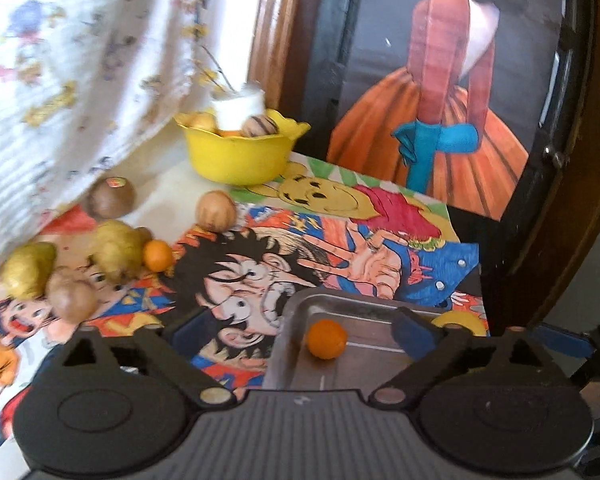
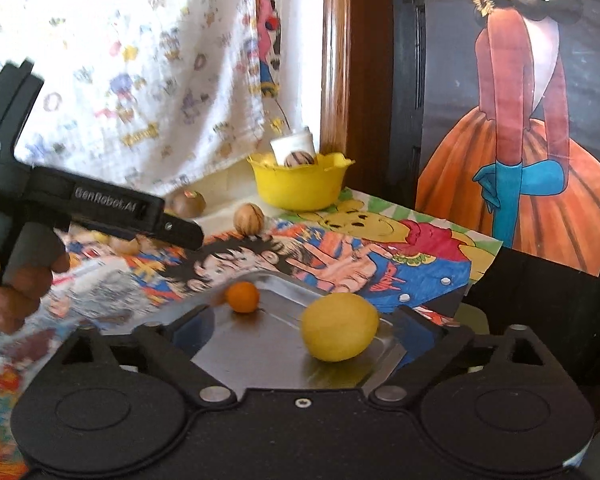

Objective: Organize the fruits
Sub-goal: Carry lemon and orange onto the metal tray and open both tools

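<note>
Fruits, a small orange and lemon, lie in the metal tray; both tongs gape empty.

Metal tray mostly bare between small orange at 11 o'clock and lemon at 2. Loose fruit cluster crowds bench at 9 o'clock. Yellow bowl blocks 12; hanging cloth overhangs 10.

Small orange fruit alone in metal tray, left gripper fingers spread wide
</note>
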